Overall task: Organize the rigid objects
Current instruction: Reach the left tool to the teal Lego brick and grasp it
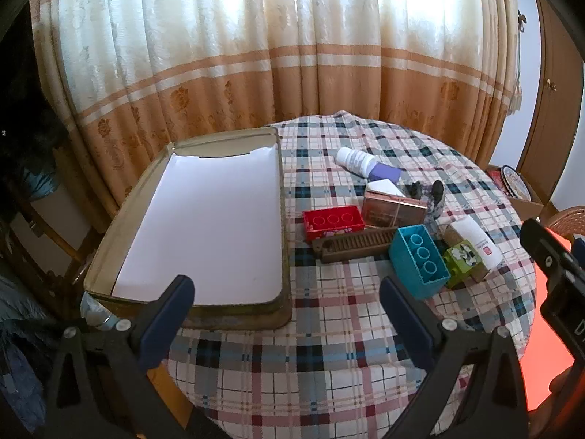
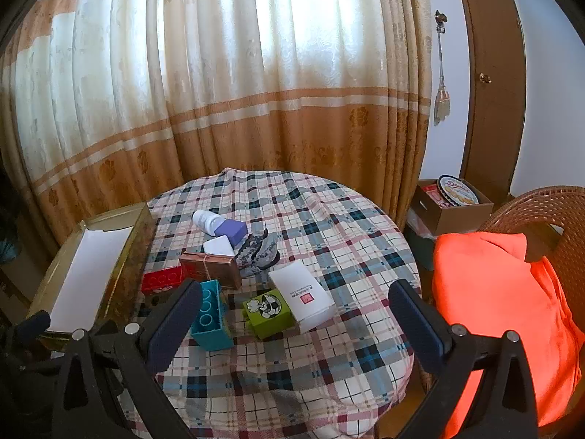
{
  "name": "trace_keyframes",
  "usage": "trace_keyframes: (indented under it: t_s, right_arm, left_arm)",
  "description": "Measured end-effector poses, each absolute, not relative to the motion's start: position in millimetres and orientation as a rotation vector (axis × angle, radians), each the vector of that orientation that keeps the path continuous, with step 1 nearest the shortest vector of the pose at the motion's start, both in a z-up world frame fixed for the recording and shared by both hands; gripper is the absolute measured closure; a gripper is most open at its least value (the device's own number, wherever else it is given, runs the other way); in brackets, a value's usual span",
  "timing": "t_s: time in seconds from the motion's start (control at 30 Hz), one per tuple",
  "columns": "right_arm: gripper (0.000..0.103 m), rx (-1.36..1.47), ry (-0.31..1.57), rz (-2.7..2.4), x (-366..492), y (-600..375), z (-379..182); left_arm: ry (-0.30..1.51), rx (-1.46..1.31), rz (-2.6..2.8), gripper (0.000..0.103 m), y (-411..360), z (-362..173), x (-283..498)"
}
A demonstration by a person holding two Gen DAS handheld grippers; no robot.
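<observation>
Both grippers — left [image 1: 287, 303], right [image 2: 292, 314] — hover with jaws wide and hold nothing. Teal block [image 2: 211, 317] nearest, bottle [image 2: 207, 220] farthest, tin [image 1: 182, 307] left. Risk — tight pile, a jaw may knock neighbours.

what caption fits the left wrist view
Open left gripper hovers before a paper-lined tin tray, rigid objects clustered beside it.

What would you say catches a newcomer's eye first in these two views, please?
Probably the bright orange cushion on the wicker chair at the right of the table, then the large open tin box lined with white paper, on the table's left side. Between them, a cluster of small things sits on the plaid tablecloth: a red block, a teal block and a white bottle lying on its side.
</observation>
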State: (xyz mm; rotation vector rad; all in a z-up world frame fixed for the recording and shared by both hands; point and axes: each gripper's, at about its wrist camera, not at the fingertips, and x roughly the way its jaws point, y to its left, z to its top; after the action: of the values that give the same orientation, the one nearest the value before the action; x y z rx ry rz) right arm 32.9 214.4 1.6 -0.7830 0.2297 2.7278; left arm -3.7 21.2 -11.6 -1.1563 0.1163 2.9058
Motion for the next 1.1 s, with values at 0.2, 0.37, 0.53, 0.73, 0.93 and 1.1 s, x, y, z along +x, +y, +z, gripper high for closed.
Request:
trace_keyframes:
  t_s: [0.2,0.37,0.53,0.73,0.93,1.1]
  right_arm:
    - [0.0,-0.806,0.25,2.72,25.3,223.2,-4.8]
    - [0.0,-0.805,0.247,2.716,21.8,231.6,-6.8]
    - [0.0,-0.805,0.241,2.71,19.9,241.2,-9.6]
    - [0.001,-0.785,0.238,2.697,22.5,255.1,-14.8]
    - [0.019,-0.797,0.258,2.685,24.2,267.4,-24.5]
    - [0.024,-0.815,0.304,2.668,25.1,280.7,-30.9]
  left_arm:
    - [0.147,-1.175,2.89,0.001,30.1,-17.0,-10.2]
    - [0.158,-1.19,2.87,0.001,39.7,-19.6,-16.8]
    - [0.178,-1.194,2.844,0.001,52.0,-22.7,-20.7]
    - [0.189,-1.206,2.791,0.001,64.8,-27.5,-24.7]
    - [0.144,-1.233,2.727,0.004,82.0,-30.9,-34.0]
    - [0.07,-1.291,2.68,0.013,96.0,-37.8,-46.9]
